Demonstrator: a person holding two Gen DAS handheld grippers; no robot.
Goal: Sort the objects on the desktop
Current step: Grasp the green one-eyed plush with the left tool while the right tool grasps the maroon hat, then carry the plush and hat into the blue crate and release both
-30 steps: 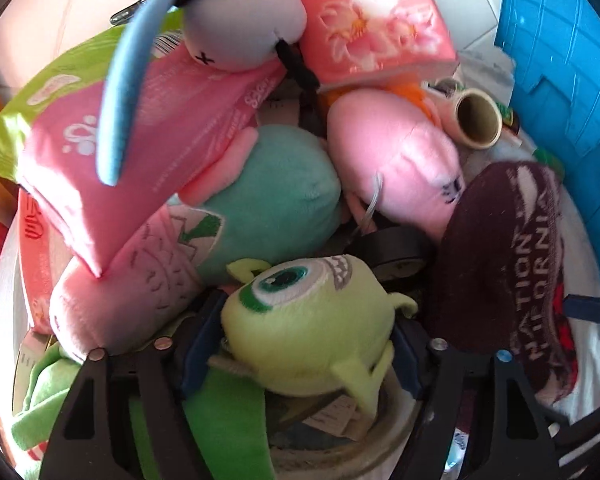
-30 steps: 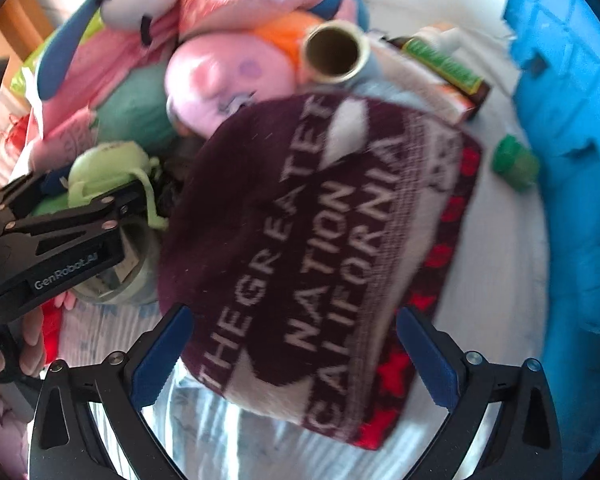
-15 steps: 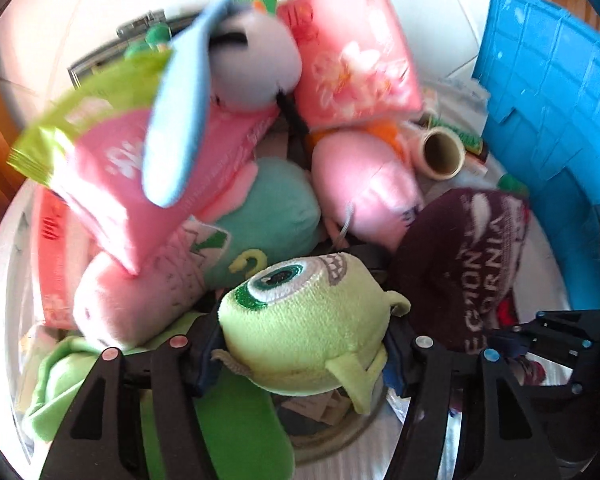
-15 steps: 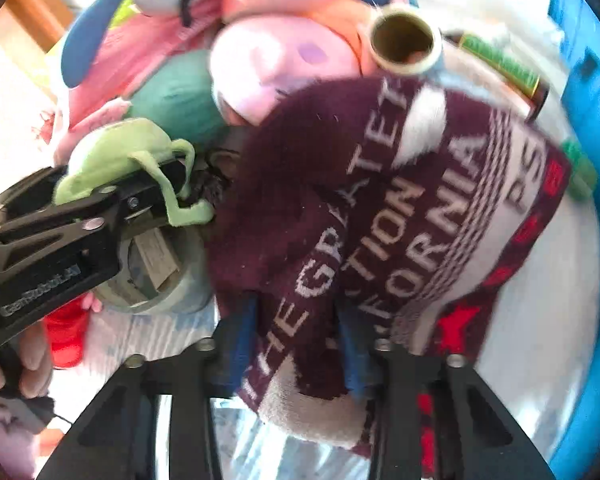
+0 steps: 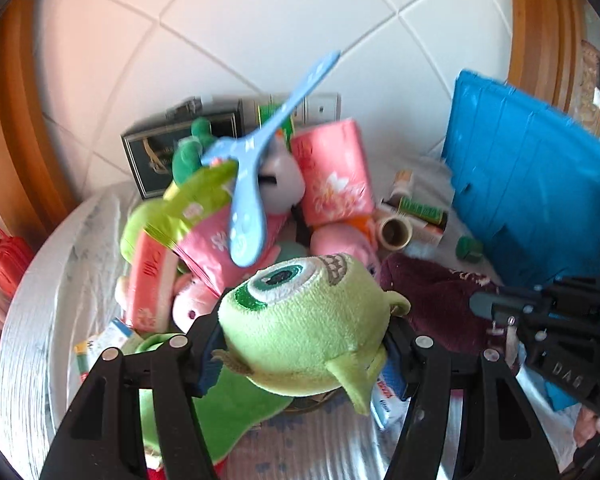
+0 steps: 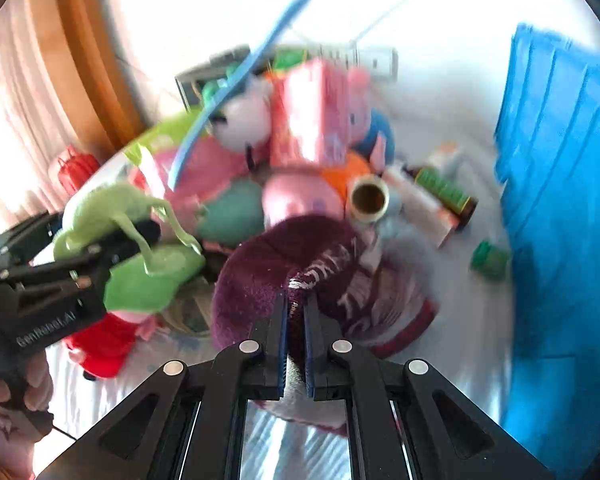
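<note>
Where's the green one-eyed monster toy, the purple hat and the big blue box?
green monster toy (image 5: pixel 300 320): left wrist view, its face below the eye.
purple hat (image 6: pixel 260 276): right wrist view, its fuzzy side.
blue box (image 5: pixel 520 176): left wrist view, its wall.

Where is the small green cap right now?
The green cap lies on the white tabletop at right in both views, between the brown bottle and blue crate.

R claw (image 6: pixel 296 320) clamped maroon hat (image 6: pixel 260 264); both claws lifted up.
</note>
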